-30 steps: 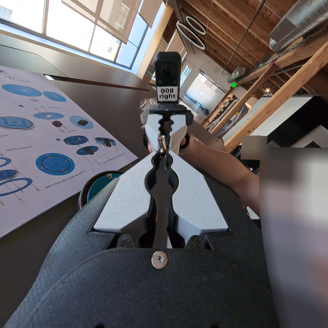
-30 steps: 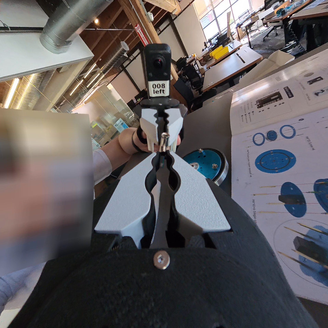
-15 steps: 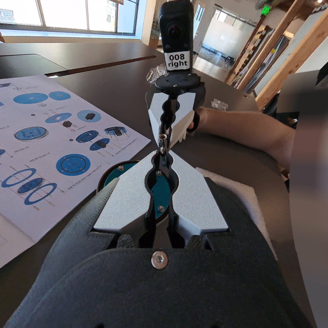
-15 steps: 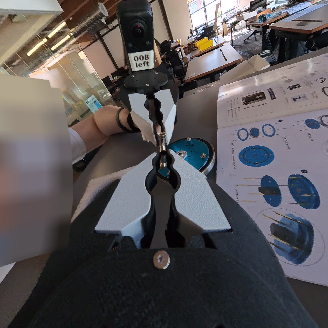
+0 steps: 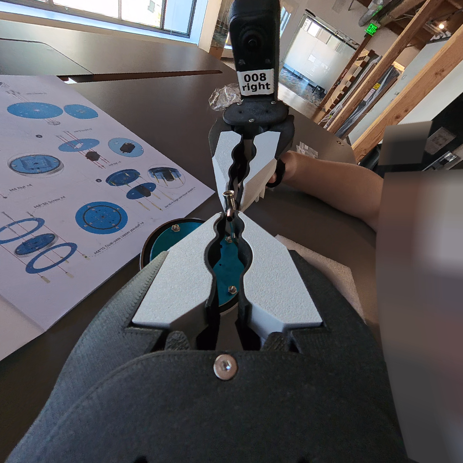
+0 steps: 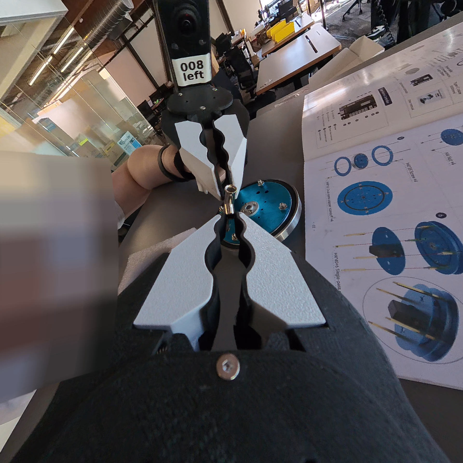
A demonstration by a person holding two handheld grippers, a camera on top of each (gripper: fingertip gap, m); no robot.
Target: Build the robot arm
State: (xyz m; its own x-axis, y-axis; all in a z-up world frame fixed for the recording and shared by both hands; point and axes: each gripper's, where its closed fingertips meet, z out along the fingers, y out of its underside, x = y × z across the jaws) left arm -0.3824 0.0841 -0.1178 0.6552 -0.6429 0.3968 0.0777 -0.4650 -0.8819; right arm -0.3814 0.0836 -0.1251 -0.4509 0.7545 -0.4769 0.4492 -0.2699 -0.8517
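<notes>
Metal socket tool (image 5: pixel 230 203) pinched between both closed hand-held grippers, left (image 5: pixel 230 217), right (image 6: pixel 230 217), above blue disc (image 6: pixel 269 200).

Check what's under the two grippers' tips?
A teal disc with nuts and a central hub sits on the dark table below the left gripper and right gripper. Fingers cover part of it.

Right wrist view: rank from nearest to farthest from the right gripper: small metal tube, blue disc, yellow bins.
From the right gripper:
1. Small metal tube, at its fingertips, between the two grippers.
2. Blue disc, on the table just beyond, slightly right.
3. Yellow bins, on a far desk, top of view.
</notes>
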